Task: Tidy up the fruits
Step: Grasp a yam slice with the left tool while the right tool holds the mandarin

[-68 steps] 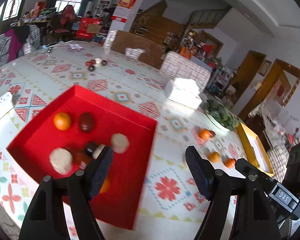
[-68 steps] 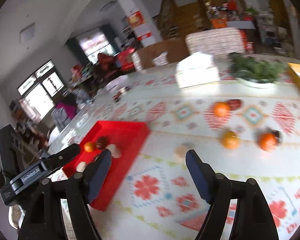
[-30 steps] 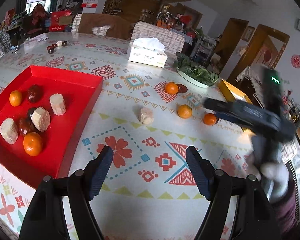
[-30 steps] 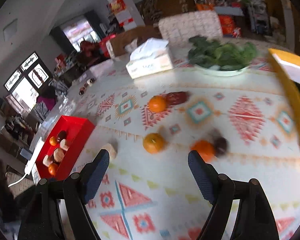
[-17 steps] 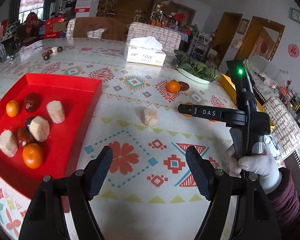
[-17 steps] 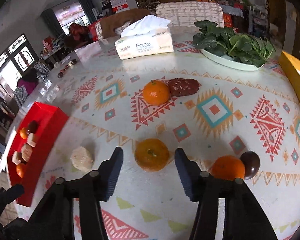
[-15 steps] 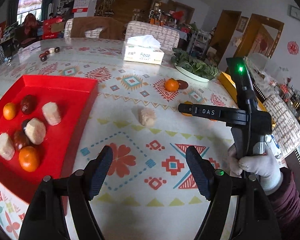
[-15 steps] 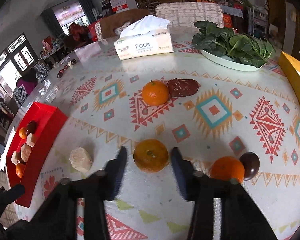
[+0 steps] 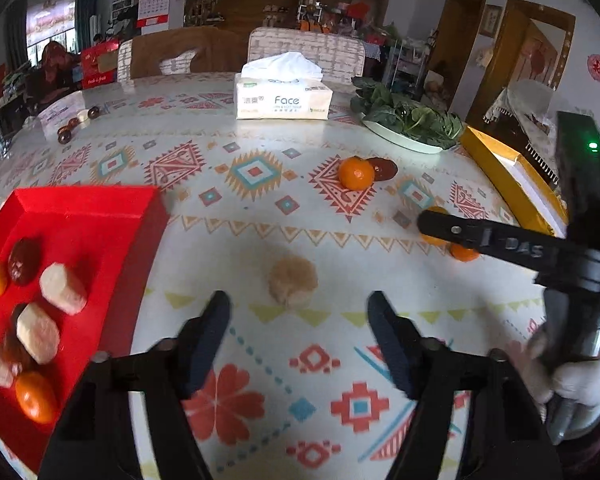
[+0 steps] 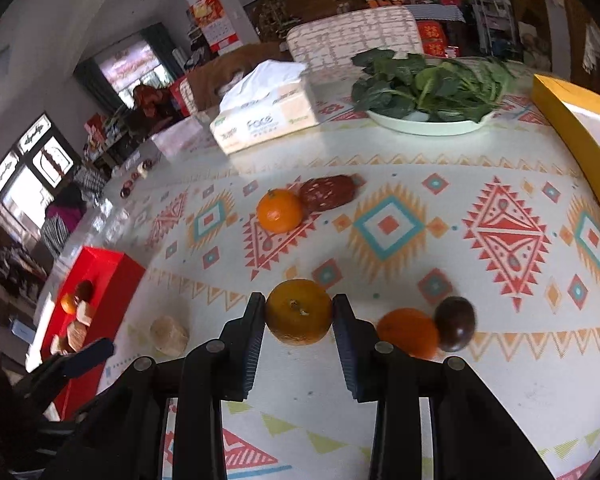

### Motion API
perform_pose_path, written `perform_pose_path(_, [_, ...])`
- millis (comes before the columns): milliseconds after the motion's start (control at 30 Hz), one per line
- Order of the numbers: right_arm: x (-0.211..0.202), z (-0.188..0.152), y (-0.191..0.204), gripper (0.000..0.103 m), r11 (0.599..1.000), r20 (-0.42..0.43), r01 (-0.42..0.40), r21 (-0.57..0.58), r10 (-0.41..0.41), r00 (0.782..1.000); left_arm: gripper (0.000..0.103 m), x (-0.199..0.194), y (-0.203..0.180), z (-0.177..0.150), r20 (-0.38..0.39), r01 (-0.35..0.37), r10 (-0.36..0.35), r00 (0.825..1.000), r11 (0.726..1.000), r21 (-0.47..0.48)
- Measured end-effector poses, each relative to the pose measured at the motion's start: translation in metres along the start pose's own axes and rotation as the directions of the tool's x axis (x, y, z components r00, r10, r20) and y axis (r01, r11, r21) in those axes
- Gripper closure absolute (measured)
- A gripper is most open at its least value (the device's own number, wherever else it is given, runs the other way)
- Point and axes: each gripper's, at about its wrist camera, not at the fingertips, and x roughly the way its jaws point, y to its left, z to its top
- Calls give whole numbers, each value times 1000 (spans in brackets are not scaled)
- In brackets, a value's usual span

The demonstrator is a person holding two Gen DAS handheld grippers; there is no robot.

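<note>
The right tongs [image 10: 299, 316] have their ribbed black pads pressed on either side of a round, dimpled orange [image 10: 299, 311] that sits on the counter [image 10: 400, 168], near another orange [image 10: 407, 332] which touches a glossy dark plum [image 10: 455, 323]. The left tongs [image 9: 299, 332] are closing, with nothing between the pads as yet; a pale, rough, blocky chunk [image 9: 293, 280] (what fruit it is I cannot tell) lies just beyond their tips. To the left stands a shallow red tray [image 9: 88, 216] holding small oranges, dark wrinkled dates and more pale chunks. The counter wears a smooth, shiny cloth printed with diamonds and flowers. Farther back lie a third orange [image 9: 356, 174] against a dark date [image 9: 385, 169], a tissue box [image 9: 284, 98], a plate of crinkled greens [image 9: 408, 120] and a yellow box [image 9: 508, 176]. Chairs and crowded shelves fill the room behind.
</note>
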Motion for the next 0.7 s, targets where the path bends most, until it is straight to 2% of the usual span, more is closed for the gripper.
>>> perform_pose_path(33, [-2, 1, -3, 65, 1000, 4, -7, 12, 7, 1000, 45, 4, 0, 1, -8, -3, 3, 1000, 1000, -4])
perform_pose_path(333, [-1, 1, -1, 65, 999, -15, -50, 8, 50, 999, 45, 34, -8, 7, -34, -53, 54, 998, 998, 45])
perform_pose_path(400, [0, 1, -1, 65, 999, -20, -51, 5, 51, 998, 58, 36, -12, 5, -33, -62, 65, 997, 996, 67])
perform_pose_path(433, [1, 1, 0, 65, 999, -23, -51, 3, 51, 998, 74, 37, -16, 5, -36, -63, 67, 997, 994, 84])
perform_pose_path(567, [3, 1, 0, 65, 999, -28, -53, 1, 53, 998, 74, 36, -18, 4, -23, -68, 70, 997, 993, 97])
perform_pose_path(700, [2, 1, 0, 65, 998, -23, -64, 0, 64, 998, 74, 25, -12, 5, 3, -49, 49, 999, 997, 56])
